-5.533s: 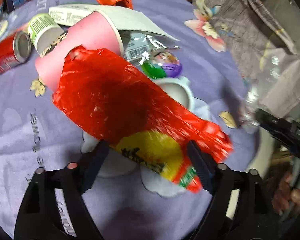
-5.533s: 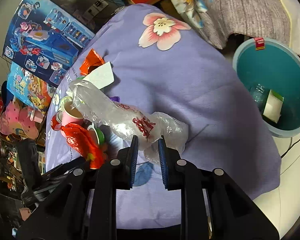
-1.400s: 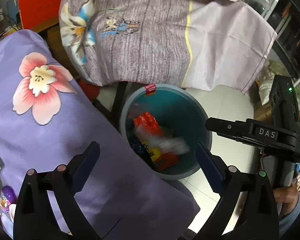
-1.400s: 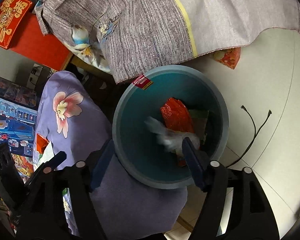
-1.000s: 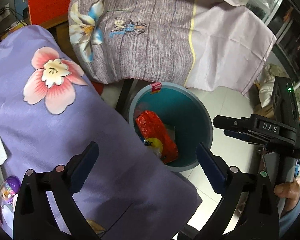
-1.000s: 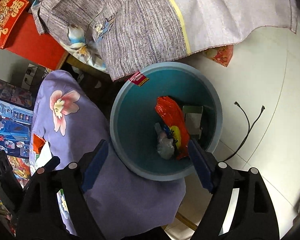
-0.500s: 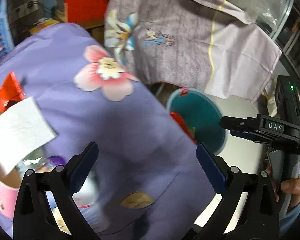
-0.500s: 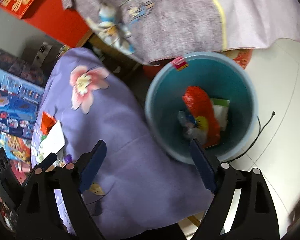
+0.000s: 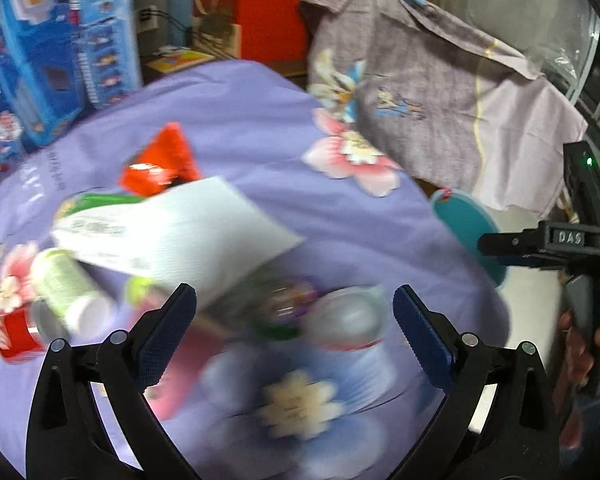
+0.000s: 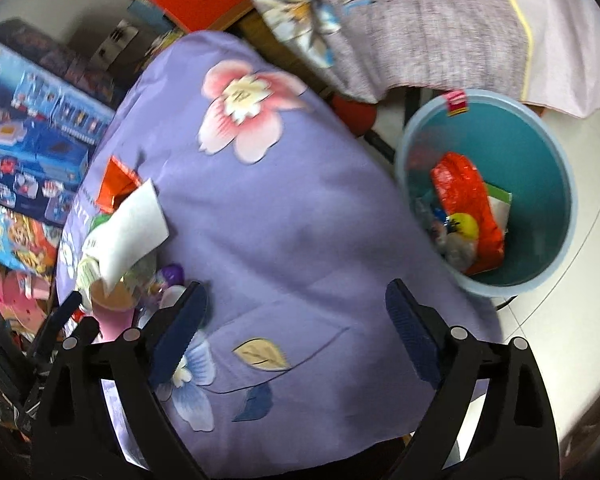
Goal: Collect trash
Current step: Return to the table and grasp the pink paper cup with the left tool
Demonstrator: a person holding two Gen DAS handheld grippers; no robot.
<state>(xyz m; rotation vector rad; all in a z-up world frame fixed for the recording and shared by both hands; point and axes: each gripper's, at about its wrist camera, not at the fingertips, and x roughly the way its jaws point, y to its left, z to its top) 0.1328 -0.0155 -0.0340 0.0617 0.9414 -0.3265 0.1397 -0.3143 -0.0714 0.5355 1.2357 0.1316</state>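
Left gripper [image 9: 294,322]: fingers spread wide, nothing between them, over the near part of a table draped in a purple floral cloth [image 9: 260,128]. View is motion-blurred near the fingers.

Right gripper [image 10: 296,312]: fingers spread wide and empty; the jaws have just been opening further. Below them, bare cloth with a leaf print.

Trash on the table, clustered at its left side:
- white paper sheet [image 9: 188,232], lying across other pieces
- red wrapper [image 9: 160,166], just beyond the paper's far edge
- green-and-white cup [image 9: 66,288] on its side, left of the left gripper
- red can [image 9: 14,336], near left, touching or just beside that cup
- pink cup [image 10: 112,308], upright in the right wrist view, brown inside
- purple-and-green rounded object [image 9: 288,308] and a whitish round container [image 9: 348,316] between the left gripper's fingers in view; too blurred to identify

Teal bin [image 10: 548,148] stands on the floor to the right of the table, just beside its edge. Inside: red plastic bag [image 10: 466,196] with a yellow patch, a crumpled clear bag and a white-green carton, lying together.

Blue toy boxes [image 9: 56,48] stand far left. A grey-lilac patterned cloth [image 9: 440,80] hangs far right, beyond the bin.
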